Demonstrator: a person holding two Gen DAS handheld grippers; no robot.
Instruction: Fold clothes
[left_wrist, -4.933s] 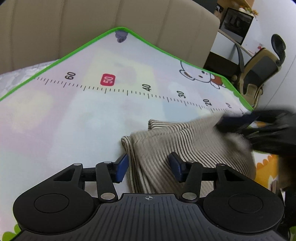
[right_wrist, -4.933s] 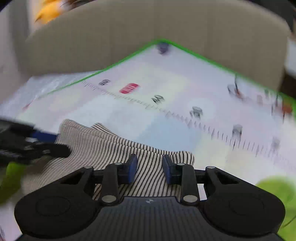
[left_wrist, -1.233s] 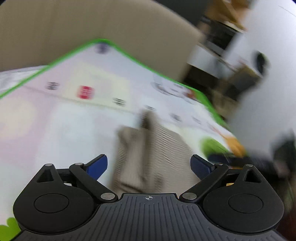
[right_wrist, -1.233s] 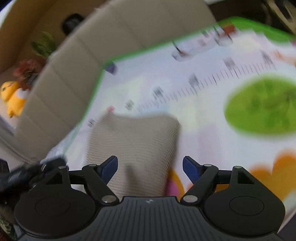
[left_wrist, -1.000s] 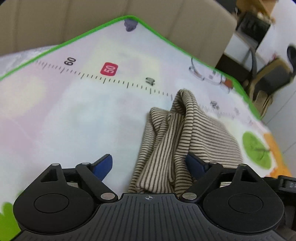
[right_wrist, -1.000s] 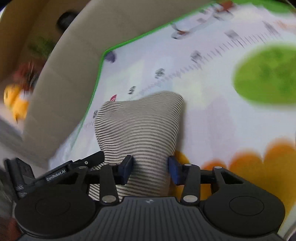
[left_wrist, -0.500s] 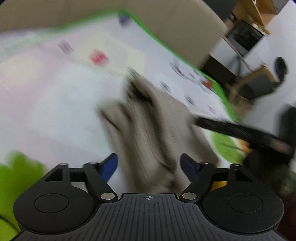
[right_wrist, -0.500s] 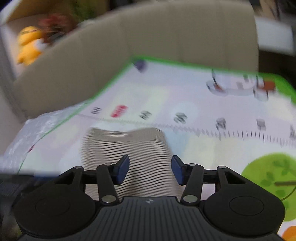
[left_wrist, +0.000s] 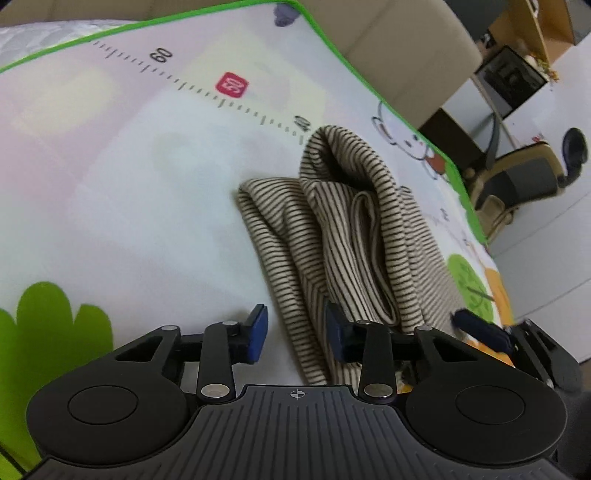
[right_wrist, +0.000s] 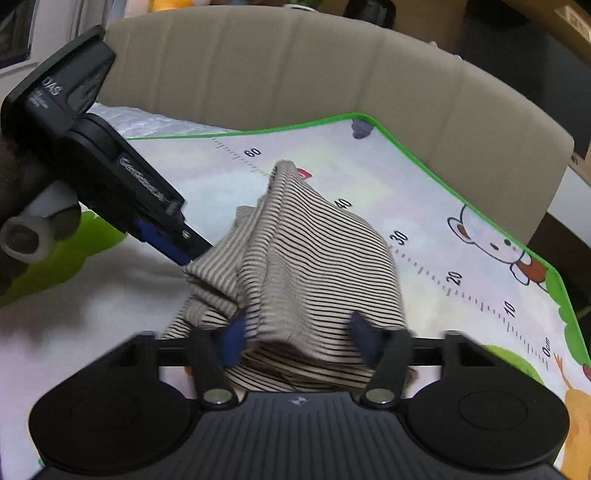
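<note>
A beige garment with thin dark stripes (left_wrist: 347, 229) lies bunched in folds on the play mat (left_wrist: 129, 184). My left gripper (left_wrist: 297, 328) is partly closed with its jaws around the garment's near edge, the cloth between the blue pads. In the right wrist view the same garment (right_wrist: 317, 266) rises in a peak. My right gripper (right_wrist: 299, 336) is open with its jaws on either side of the garment's near fold. The left gripper also shows in the right wrist view (right_wrist: 184, 254), its tips at the cloth's left edge.
The mat has a green border, a printed ruler (left_wrist: 232, 85) and cartoon animals (right_wrist: 495, 243). A beige sofa back (right_wrist: 332, 74) rises behind it. An office chair (left_wrist: 524, 177) and a desk stand at the far right.
Both grippers have closed in on the garment's near edge. The left jaws have narrowed around the cloth. The right jaws have widened. The garment is bunched up higher than before.
</note>
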